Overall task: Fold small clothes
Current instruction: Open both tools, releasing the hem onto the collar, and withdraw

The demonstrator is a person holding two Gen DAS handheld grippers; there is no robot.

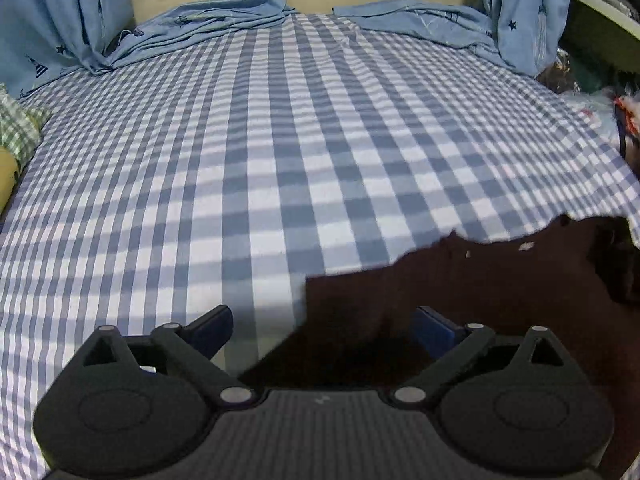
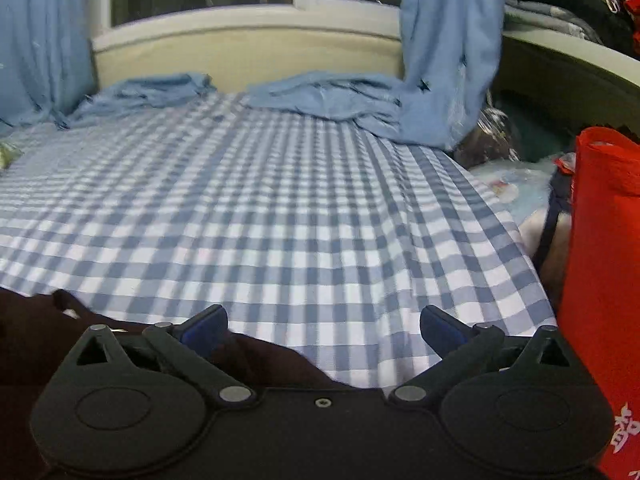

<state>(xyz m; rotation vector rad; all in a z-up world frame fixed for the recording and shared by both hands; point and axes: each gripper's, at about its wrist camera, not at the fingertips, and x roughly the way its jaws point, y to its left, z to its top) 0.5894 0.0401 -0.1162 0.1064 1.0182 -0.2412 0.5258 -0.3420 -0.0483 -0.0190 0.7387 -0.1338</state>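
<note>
garment: you have one dark maroon garment [image 1: 460, 300] in front of you, also seen in your right wrist view [image 2: 36, 344]
look: very dark, almost brown-black cloth; two small pale marks near its far edge
state: spread out, its far edge uneven; fold state you cannot tell
place: lies on the blue-and-white checked sheet [image 1: 260, 160], near the closest edge

Left gripper [image 1: 324, 322] and right gripper [image 2: 323, 322] both gape wide, holding nothing.

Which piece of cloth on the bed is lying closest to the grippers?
The dark maroon garment, right below both open hand-held grippers; the light blue curtains lie bunched at the bed's far edge.
</note>
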